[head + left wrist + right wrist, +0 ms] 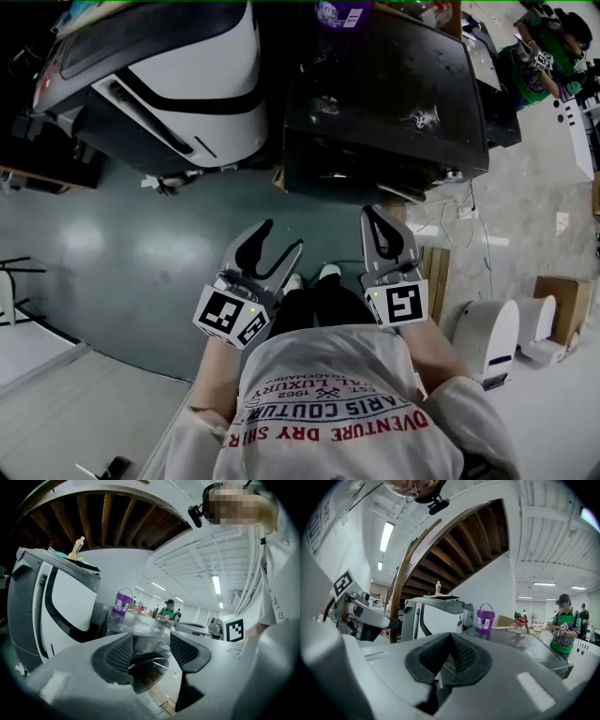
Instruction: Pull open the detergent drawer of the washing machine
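Presently: left gripper (pixel 281 240) jaws spread, empty, readied for drawer pull; right gripper (pixel 380 221) jaws clenched, idle; washing machine (pixel 384 103) ahead, unreached.

Grey left hand-held gripper (pixel 278 242) and right hand-held gripper (pixel 380 225), black pads (pixel 251 251), black-and-white marker cubes (pixel 232 317) behind them; white shirt (pixel 337 375), red lettering.

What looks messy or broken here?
Nothing looks clearly broken. The dark washing machine has a whitish smudge on its top, towards the right edge, like a scuff or a dried spill; I can't tell which. On the floor by its right front corner, a white cable lies loose.
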